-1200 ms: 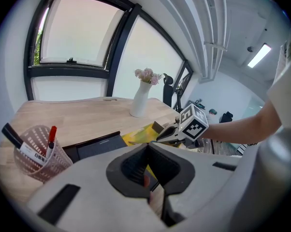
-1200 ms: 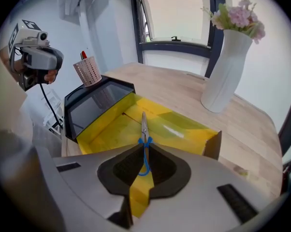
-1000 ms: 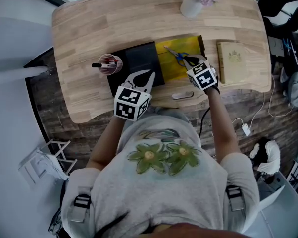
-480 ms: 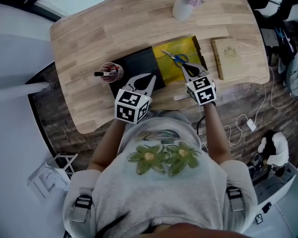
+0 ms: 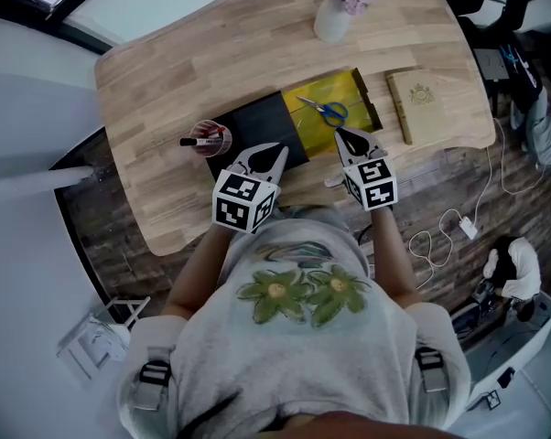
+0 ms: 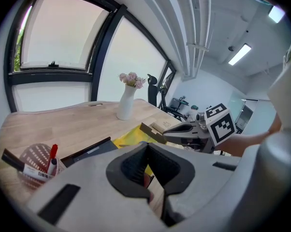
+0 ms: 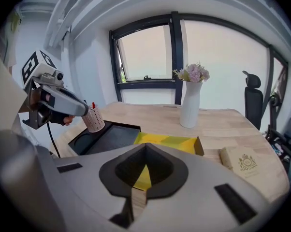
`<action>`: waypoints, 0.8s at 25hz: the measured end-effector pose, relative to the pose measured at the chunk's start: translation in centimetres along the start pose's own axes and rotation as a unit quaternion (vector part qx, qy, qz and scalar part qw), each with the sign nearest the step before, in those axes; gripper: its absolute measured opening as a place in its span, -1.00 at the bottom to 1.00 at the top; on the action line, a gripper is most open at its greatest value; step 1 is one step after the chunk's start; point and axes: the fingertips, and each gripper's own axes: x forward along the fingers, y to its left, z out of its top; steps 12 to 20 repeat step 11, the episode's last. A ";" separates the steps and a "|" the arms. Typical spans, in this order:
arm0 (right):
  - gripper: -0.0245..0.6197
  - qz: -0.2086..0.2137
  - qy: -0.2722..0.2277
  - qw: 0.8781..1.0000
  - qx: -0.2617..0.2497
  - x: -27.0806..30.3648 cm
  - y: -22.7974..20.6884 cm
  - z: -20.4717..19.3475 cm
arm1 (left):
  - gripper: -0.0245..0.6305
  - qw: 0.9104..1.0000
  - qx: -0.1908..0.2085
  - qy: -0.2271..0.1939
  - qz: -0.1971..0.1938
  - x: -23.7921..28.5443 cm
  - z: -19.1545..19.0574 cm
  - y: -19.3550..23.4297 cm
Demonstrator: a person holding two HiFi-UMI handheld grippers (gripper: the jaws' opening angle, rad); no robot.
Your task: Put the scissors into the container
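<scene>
Already the scissors point(image 5: 326, 111) are seen lying inside the yellow container point(image 5: 310, 133), at 11 o'clock from the right gripper point(image 5: 341, 134). Its jaws and those of the left gripper point(image 5: 277, 152) are pressed together, and nothing is held. Nothing more seems left to be done.

Office, curved wooden desk point(image 5: 166, 62), pen cup point(image 5: 205, 137), swivel chair point(image 7: 252, 99), strip light point(image 6: 240, 54), large windows point(image 7: 146, 52)

scissors point(image 5: 327, 110) in container point(image 5: 351, 88), pen cup point(image 5: 208, 136) left, book point(image 5: 429, 101) right
</scene>
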 end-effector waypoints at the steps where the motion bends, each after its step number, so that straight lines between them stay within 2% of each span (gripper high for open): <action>1: -0.90 -0.003 -0.001 1.000 0.001 -0.2 0.0 0.0 | -0.91 1.000 0.002 0.000 -0.001 -0.1 0.0 -0.1; 11: -0.90 -0.020 0.014 0.999 0.023 -0.9 1.3 -1.7 | -0.91 1.000 0.008 -0.003 -0.005 -1.6 -0.5 -0.5; 20: -0.90 -0.020 0.014 0.999 0.023 -0.9 1.3 -1.7 | -0.91 1.000 0.008 -0.003 -0.005 -1.6 -0.5 -0.5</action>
